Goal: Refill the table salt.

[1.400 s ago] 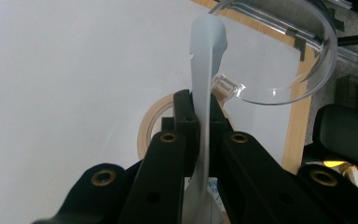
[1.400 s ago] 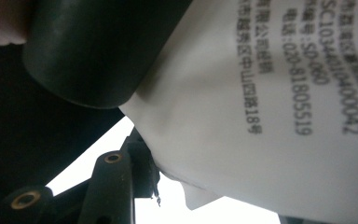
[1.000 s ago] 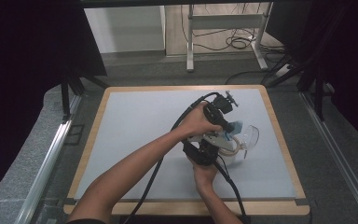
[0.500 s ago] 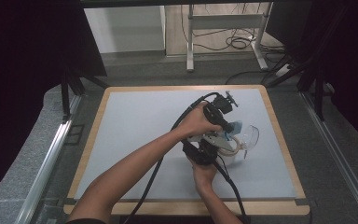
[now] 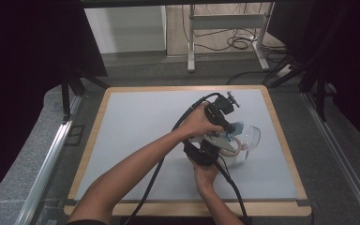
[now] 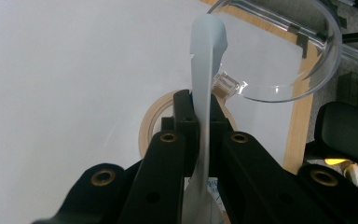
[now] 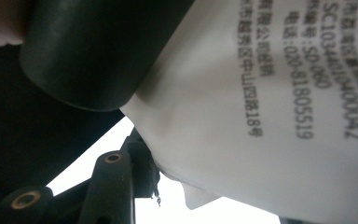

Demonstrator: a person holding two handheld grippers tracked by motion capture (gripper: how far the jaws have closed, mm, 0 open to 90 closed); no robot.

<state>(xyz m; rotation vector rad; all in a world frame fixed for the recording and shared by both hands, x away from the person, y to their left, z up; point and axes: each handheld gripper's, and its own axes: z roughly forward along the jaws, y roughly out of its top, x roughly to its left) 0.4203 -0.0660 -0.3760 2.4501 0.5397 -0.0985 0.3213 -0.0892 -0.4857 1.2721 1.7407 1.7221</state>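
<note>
A table (image 5: 136,140) with a pale grey top and a light wooden rim stands on a dark floor (image 5: 337,178). Right of its centre lies a tan ring (image 6: 151,119) flat on the top, with a clear plastic dome lid (image 5: 251,136) just beside it on the right, near the wooden edge.

Right gripper view: white packet (image 7: 261,116) cut off by top, right and bottom edges; its printed text blurred, partly legible only. Left gripper view: pale strip (image 6: 204,93) runs out at the bottom edge; clear lid (image 6: 279,60) cropped at the top
</note>
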